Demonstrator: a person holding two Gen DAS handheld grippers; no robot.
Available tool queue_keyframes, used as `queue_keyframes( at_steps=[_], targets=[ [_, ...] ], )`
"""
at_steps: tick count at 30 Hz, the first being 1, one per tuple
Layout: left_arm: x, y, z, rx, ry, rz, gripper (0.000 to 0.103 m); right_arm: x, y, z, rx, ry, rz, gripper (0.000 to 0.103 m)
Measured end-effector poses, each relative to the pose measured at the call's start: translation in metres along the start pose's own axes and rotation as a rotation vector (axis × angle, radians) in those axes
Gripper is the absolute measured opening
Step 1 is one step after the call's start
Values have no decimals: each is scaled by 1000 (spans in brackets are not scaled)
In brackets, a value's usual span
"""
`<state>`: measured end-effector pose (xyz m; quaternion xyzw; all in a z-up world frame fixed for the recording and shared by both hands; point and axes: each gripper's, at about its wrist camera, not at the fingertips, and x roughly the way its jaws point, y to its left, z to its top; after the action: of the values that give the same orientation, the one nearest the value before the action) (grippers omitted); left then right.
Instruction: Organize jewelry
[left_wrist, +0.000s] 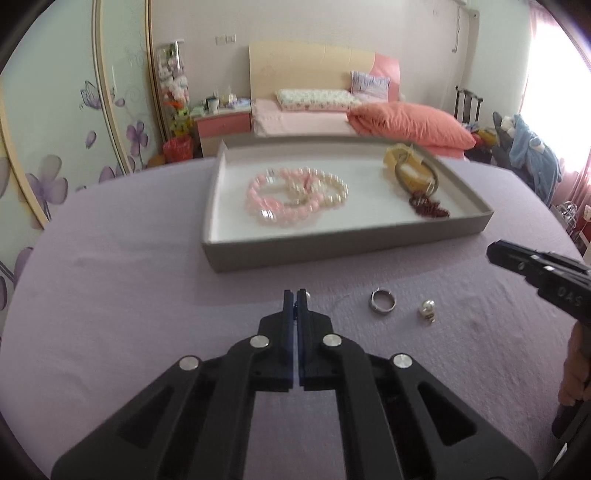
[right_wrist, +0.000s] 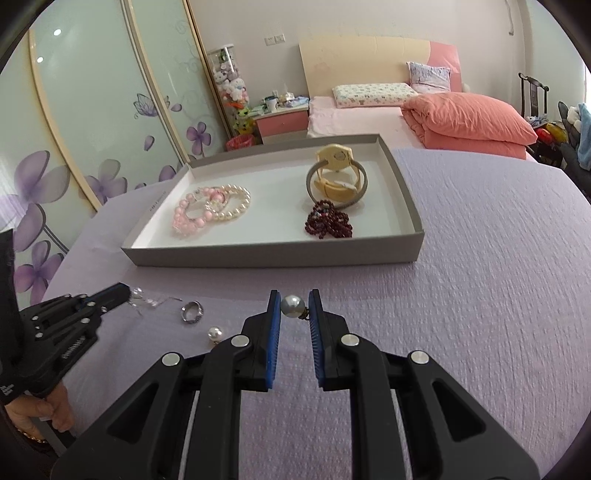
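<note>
Left gripper (left_wrist: 296, 300) jaws together, pinching a small pearly piece (right_wrist: 137, 295) on the purple cloth (left_wrist: 110, 295). Right gripper (right_wrist: 294, 308) jaws apart, a grey pearl (right_wrist: 292, 305) sitting between the pads. Ring (left_wrist: 382, 300) and white pearl (left_wrist: 427, 308) lie on the cloth near the tray (left_wrist: 332, 247). Tray holds bracelets (left_wrist: 295, 197), watch (right_wrist: 338, 177), dark red beads (right_wrist: 328, 219).

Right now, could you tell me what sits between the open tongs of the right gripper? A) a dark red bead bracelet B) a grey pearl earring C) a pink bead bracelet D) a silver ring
B: in the right wrist view the round grey pearl earring sits between the open tongs of the right gripper, while the silver metal ring lies on the lilac cloth to its left.
</note>
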<state>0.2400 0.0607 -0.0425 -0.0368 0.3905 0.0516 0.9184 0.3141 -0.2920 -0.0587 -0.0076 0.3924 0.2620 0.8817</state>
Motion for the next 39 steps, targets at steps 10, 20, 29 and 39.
queue_keyframes(
  at_steps=[10,20,29,39],
  targets=[
    [-48,5,24,-30,-107,-47,2,-17,13,5,-25,-41,16,16],
    [-63,5,36,-33,-151,-41,2,-23,15,12,-48,-69,8,16],
    [-62,6,37,-34,-149,-38,2,-22,17,14,-53,-71,5,16],
    [-59,5,37,-35,-141,-41,2,-22,18,14,-53,-69,5,16]
  ],
)
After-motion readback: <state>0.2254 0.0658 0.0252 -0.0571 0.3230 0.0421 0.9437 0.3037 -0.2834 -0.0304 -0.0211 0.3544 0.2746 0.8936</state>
